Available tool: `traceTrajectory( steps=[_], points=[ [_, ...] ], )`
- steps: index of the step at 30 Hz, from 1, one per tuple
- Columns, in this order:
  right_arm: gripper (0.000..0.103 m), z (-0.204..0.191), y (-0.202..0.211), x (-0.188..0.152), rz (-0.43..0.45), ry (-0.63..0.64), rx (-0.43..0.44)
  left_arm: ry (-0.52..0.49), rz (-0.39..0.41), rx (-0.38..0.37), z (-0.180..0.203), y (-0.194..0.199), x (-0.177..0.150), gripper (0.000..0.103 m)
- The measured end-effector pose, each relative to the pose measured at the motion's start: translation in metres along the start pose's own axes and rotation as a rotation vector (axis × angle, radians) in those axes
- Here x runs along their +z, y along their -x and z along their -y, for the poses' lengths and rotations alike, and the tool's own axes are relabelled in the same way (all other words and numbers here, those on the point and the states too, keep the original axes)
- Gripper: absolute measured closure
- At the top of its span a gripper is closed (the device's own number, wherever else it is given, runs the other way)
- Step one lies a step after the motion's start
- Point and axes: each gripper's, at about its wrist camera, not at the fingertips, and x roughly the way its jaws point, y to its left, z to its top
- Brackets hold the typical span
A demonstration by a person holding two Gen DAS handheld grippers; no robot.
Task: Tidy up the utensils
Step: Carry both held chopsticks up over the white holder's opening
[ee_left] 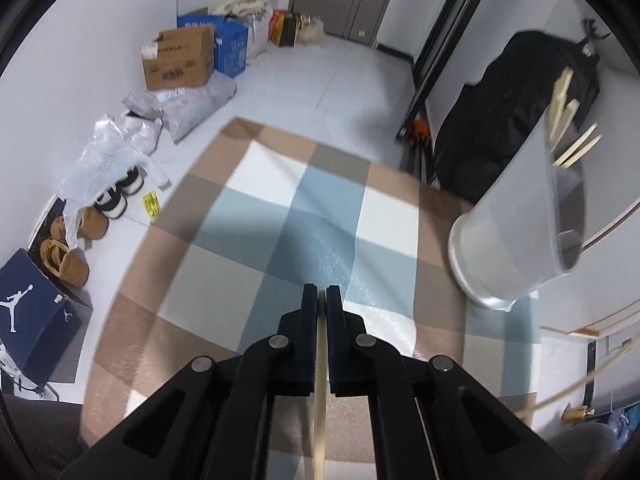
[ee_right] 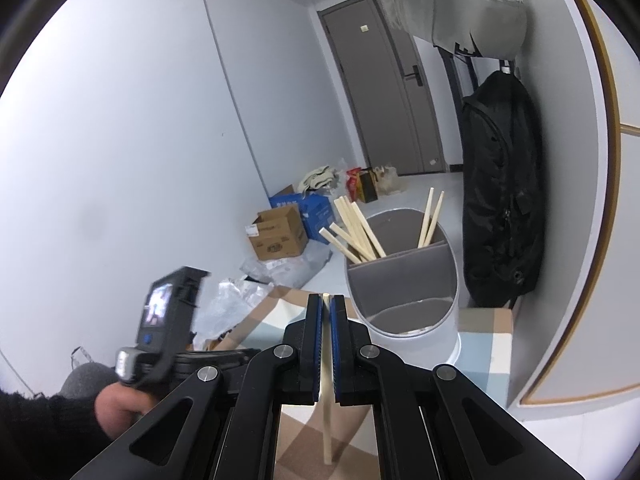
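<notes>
left black two-finger gripper (ee_left: 321, 294) clamped on a pale wooden chopstick (ee_left: 319, 408) over checked blue-tan-white tablecloth (ee_left: 280, 208) | right black gripper (ee_right: 326, 304) pinching another pale chopstick (ee_right: 327, 420) | grey divided cylindrical holder (ee_right: 404, 280) at cloth's far right corner, chopsticks in its two rear compartments

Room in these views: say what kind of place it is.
Probably a home entryway or spare room: shoes and cardboard boxes along the wall, a door, a black backpack hanging nearby.
</notes>
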Motion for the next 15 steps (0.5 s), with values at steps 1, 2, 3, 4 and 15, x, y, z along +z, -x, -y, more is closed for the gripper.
traceTrajectory(
  steps=[1, 2, 3, 4, 15],
  points=[
    [0.100, -0.001, 0.001, 0.000, 0.005, 0.000, -0.002, -0.001, 0.026, -0.017, -0.002, 0.006, 0.001, 0.103],
    [0.100, -0.002, 0.002, 0.001, 0.010, 0.001, -0.006, -0.002, 0.046, -0.023, -0.001, 0.009, 0.002, 0.103],
    [0.100, -0.003, 0.002, 0.001, 0.014, 0.002, -0.005, -0.011, 0.072, -0.025, 0.000, 0.016, 0.001, 0.103],
    [0.100, -0.004, 0.003, 0.001, 0.018, 0.004, -0.009, -0.027, 0.106, -0.029, 0.001, 0.025, 0.001, 0.103],
    [0.100, -0.015, 0.008, 0.002, 0.026, -0.011, -0.055, -0.101, 0.260, -0.129, -0.003, 0.064, 0.001, 0.103]
  ],
)
